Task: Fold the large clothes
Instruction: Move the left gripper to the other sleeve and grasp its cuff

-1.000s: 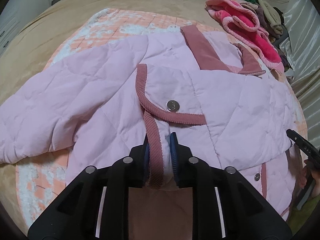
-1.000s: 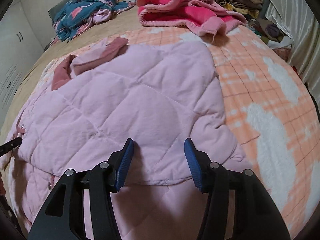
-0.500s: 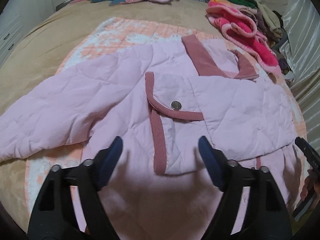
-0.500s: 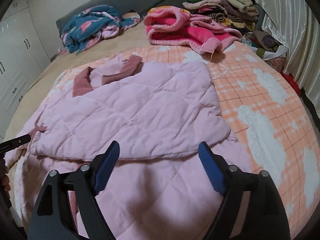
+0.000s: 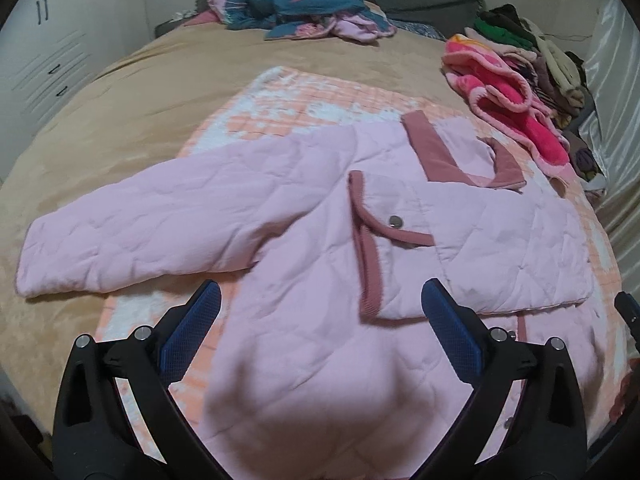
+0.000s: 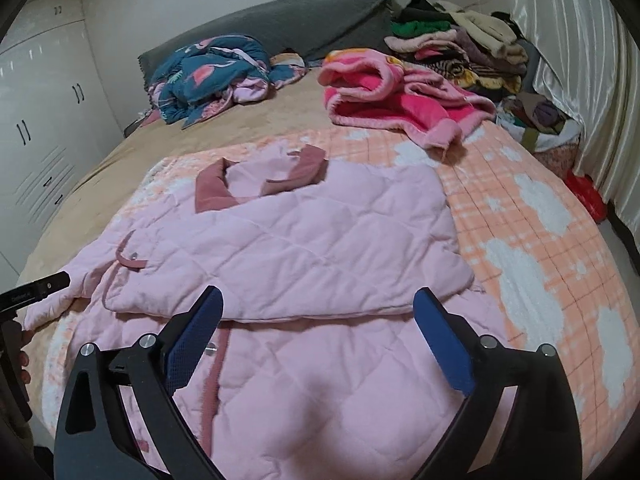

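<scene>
Both grippers have let go and pulled back: a second ago your left gripper point(image 5: 316, 328) pinched the corduroy cuff point(image 5: 368, 268), and now its jaws stand wide apart above the cloth, as do those of your right gripper point(image 6: 318, 336), holding nothing.

Your pink quilted jacket point(image 6: 320, 248) lies spread on the orange checked blanket point(image 6: 532, 240) over the bed point(image 5: 160, 80), one sleeve folded across the chest, the other sleeve point(image 5: 168, 228) flung out flat to your left.

Judging by the padding, it should be light, soft and springy, likely to puff back open after a fold. Take that loose sleeve near its end, or grip the firmer corduroy trim, which should slip less than the smooth shell.

Small white lettering sits on the left tool point(image 6: 34, 290) seen from your right wrist, too tiny to read.
</scene>
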The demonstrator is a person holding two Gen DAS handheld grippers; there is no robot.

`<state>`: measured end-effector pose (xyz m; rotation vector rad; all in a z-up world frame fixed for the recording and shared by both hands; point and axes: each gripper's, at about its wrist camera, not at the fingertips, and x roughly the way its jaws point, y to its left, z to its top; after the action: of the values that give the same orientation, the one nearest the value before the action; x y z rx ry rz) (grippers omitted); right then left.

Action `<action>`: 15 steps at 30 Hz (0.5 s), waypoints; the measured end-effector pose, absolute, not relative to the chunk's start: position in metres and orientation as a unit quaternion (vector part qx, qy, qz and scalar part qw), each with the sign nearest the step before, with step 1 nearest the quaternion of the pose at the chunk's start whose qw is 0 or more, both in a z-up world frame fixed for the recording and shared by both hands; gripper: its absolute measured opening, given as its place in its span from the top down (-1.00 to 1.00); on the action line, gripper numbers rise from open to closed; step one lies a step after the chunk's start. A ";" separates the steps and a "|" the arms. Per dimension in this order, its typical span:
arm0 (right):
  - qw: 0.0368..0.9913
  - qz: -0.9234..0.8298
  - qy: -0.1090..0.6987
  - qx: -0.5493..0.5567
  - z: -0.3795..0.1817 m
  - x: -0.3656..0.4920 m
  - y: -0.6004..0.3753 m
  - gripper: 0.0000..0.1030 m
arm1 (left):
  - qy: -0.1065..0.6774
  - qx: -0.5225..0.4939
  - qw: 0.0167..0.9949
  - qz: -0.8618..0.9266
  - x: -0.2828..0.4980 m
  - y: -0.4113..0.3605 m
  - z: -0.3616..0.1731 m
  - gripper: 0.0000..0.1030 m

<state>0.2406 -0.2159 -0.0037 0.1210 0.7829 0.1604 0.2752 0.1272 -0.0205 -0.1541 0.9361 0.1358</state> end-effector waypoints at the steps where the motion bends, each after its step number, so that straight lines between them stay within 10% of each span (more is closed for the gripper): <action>1: 0.920 0.081 0.380 0.059 -0.002 0.241 -0.213 -0.86 | 0.448 -0.074 0.888 0.067 0.272 0.129 -0.019 -0.82; 15: 0.923 0.141 0.358 0.024 0.027 0.235 -0.138 -0.86 | 0.440 -0.089 0.889 0.094 0.244 0.171 -0.011 -0.82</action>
<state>0.2351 -0.1383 0.0274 0.0491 0.7358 0.2904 0.2438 0.1712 -0.0107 -0.1850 0.9134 0.1947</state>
